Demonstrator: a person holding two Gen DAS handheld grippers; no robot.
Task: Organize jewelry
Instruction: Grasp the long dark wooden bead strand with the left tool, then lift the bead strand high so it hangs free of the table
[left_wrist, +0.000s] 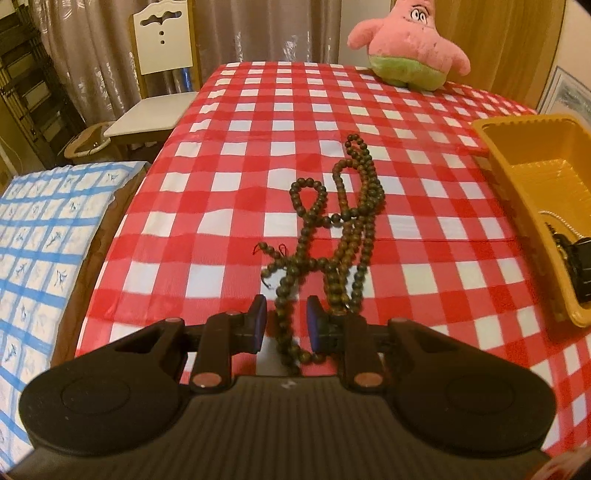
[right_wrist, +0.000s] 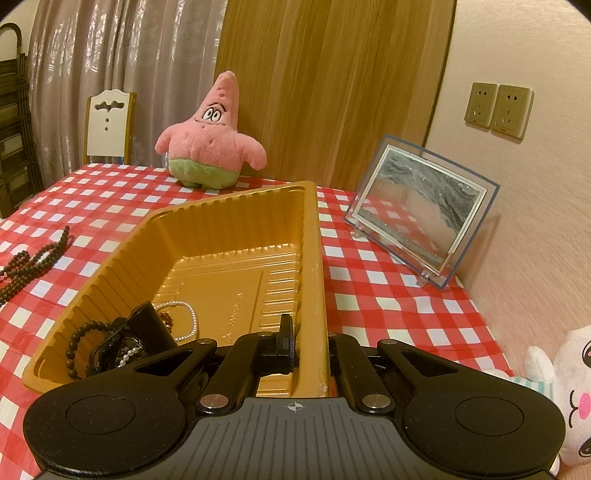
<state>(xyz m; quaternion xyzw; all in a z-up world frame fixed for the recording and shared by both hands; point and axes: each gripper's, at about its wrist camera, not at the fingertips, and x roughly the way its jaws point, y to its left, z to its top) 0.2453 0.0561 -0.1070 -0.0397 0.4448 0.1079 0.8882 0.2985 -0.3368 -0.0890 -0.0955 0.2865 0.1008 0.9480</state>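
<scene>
Left gripper (left_wrist: 287, 323): low over the checked tablecloth (left_wrist: 229, 155), fingers spread, straddling one strand of the bead necklace (left_wrist: 332, 229) without pinching it.
Right gripper (right_wrist: 310, 343): pressed onto the gold tray (right_wrist: 314, 258) wall, one finger inside, one outside.
Necklace: dark brown beads, tangled loops, on the cloth left of the tray.
Tray contents: pearl strand (right_wrist: 186, 317), black bead bracelet (right_wrist: 79, 339), near corner.

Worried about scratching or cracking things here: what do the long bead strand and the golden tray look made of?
Bead strand: probably wood, dark brown-green round beads with a dull, low sheen; stone can't be excluded. Golden tray: apparently thin moulded plastic with a glossy metallic-gold finish, shown by its ribbed walls and embossed base.
</scene>
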